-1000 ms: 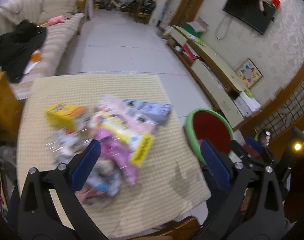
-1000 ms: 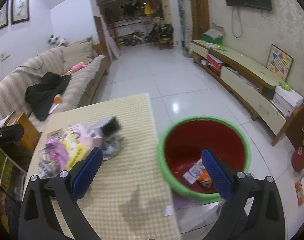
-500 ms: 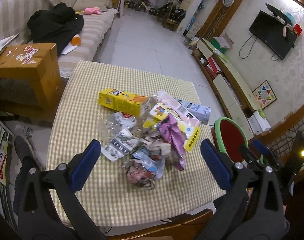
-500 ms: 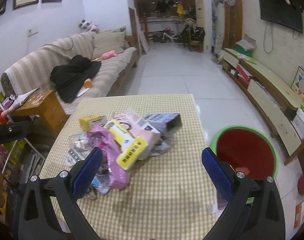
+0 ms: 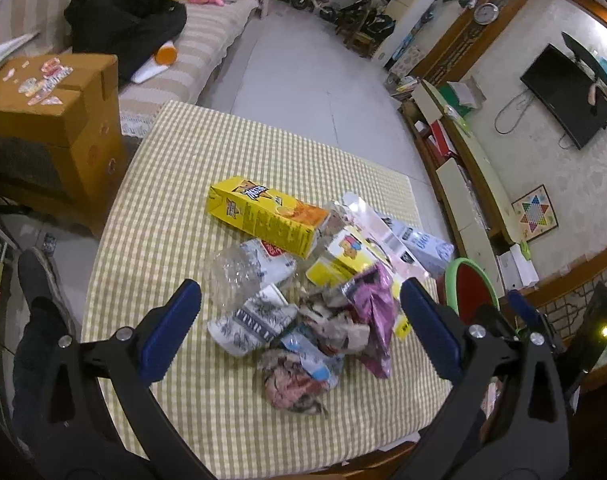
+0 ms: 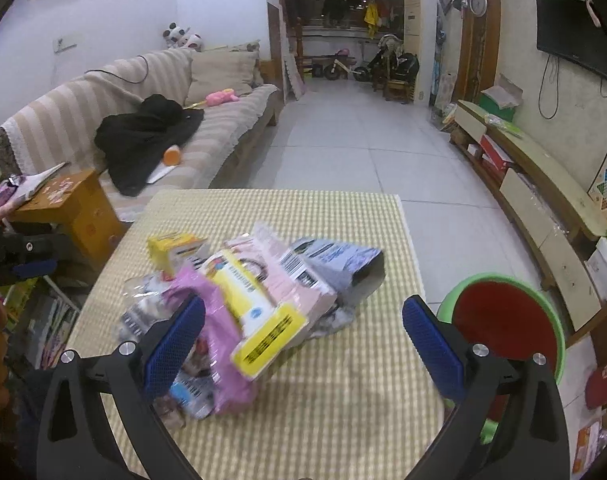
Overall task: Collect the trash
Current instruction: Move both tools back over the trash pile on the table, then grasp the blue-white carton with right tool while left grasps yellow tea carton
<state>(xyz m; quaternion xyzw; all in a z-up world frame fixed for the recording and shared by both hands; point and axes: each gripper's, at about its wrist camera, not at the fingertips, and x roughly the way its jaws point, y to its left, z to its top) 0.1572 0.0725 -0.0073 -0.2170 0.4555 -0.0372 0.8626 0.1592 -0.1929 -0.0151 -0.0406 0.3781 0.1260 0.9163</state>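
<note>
while the trash pile (image 5: 303, 280) covers the table (image 5: 175, 184), the left gripper (image 5: 299, 320) and right gripper (image 6: 303, 328) hang spread and empty, so nearly everything is left for the bin (image 6: 503, 320).

sofa (image 6: 223, 120) | black garment (image 6: 143, 136) on it | cardboard box (image 5: 55, 120) | wall TV (image 5: 567, 92)

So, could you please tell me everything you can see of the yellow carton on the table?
The yellow carton is a long rectangular box, apparently printed cardboard, yellow with an orange picture toward one end and small print down its side. It lies flat on its long side on the checked tablecloth, at the far edge of the trash pile. Its orange end rests against the other wrappers, and a crumpled clear plastic bottle lies just in front of it. It looks intact, not crushed. Neither pair of tongs touches it.
</note>
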